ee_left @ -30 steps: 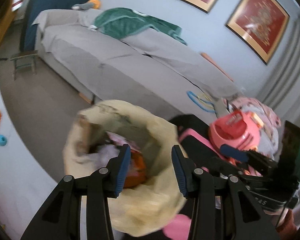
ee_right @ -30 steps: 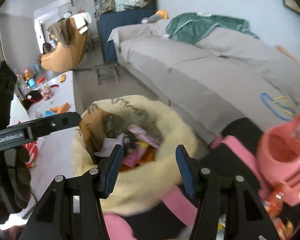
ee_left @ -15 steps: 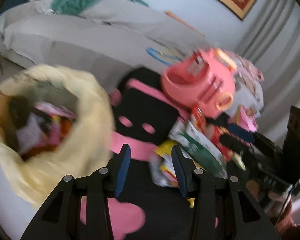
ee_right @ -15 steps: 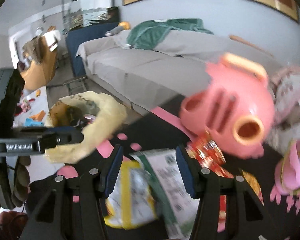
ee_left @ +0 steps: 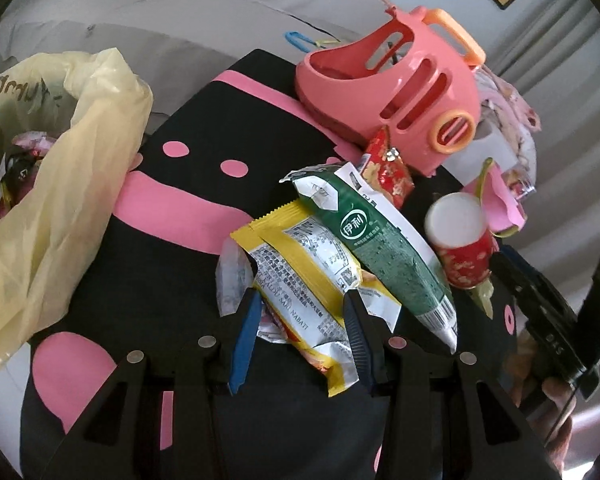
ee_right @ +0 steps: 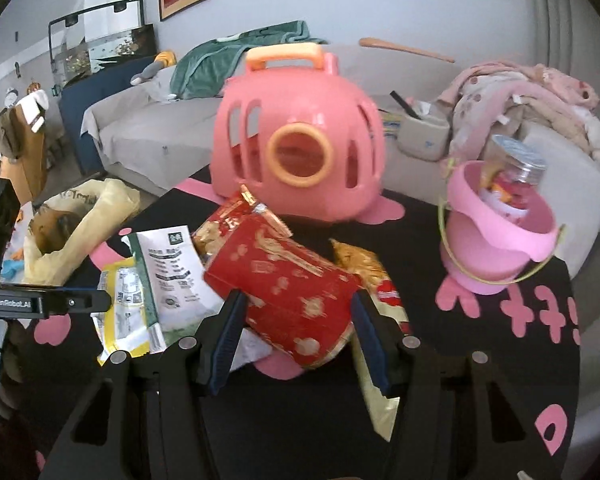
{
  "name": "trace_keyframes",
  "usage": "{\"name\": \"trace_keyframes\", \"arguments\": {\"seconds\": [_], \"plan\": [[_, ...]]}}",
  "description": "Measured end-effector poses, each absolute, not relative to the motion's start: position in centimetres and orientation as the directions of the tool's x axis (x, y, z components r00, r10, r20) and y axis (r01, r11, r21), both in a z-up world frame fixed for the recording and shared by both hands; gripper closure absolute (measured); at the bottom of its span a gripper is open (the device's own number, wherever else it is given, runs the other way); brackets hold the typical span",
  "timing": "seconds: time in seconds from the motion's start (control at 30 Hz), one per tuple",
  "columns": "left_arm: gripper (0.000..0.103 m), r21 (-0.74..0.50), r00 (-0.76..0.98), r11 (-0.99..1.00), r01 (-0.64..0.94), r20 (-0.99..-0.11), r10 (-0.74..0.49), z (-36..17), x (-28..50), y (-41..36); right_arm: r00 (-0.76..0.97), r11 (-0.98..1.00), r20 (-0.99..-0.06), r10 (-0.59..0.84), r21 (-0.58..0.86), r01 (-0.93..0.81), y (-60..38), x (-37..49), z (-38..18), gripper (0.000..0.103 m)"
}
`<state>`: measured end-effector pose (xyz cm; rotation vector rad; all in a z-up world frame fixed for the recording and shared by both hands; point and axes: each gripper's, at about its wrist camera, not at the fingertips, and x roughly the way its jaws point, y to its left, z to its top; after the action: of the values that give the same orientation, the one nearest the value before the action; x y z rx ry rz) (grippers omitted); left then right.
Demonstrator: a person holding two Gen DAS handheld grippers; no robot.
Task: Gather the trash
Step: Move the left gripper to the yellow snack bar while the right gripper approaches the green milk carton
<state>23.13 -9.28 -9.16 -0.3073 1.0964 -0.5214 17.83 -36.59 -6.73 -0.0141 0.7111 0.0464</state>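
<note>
A pile of trash lies on the black-and-pink table (ee_left: pixel 203 152). My left gripper (ee_left: pixel 302 320) is open, its fingers on either side of a yellow snack wrapper (ee_left: pixel 308 264). A green-and-white pouch (ee_left: pixel 380 248) lies across that wrapper. A red packet (ee_left: pixel 388 164) lies behind it, and a red paper cup (ee_left: pixel 460 240) is to the right. My right gripper (ee_right: pixel 295 320) is open too, with the red paper cup (ee_right: pixel 291 284) between its fingers; I cannot tell if the pads touch it. The yellow trash bag (ee_left: pixel 59 184) stands open at the left, with wrappers inside.
A pink toy carrier (ee_right: pixel 295 136) with an orange handle stands behind the pile. At the right a pink bucket (ee_right: pixel 500 232) holds a jar. A grey sofa (ee_right: pixel 147 128) with clothes runs along the wall. The left gripper's body (ee_right: pixel 59 300) reaches in from the left.
Both grippers have swung from above the yellow bag to the right, down over the trash pile. Their jaws stand as wide as before.
</note>
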Motion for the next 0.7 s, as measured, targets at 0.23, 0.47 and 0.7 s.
{"name": "trace_keyframes", "arguments": {"seconds": [0.23,0.47,0.7], "plan": [[0.057,-0.518,0.33,0.83,0.209,-0.761,-0.558,-9.7,23.9,-10.0,0.776,0.997,-0.626,0.075,0.02,-0.081,-36.2,17.5,-6.2,0.051],[0.067,-0.421,0.353,0.859,0.292,-0.787,-0.506,-9.0,23.6,-10.6,0.757,0.993,-0.644,0.111,0.047,-0.106,-35.5,17.5,-7.0,0.051],[0.084,-0.288,0.414,0.892,0.349,-0.807,-0.422,-8.0,22.0,-8.4,0.721,0.952,-0.645,0.255,0.034,-0.306,-31.4,17.2,-7.1,0.051]]}}
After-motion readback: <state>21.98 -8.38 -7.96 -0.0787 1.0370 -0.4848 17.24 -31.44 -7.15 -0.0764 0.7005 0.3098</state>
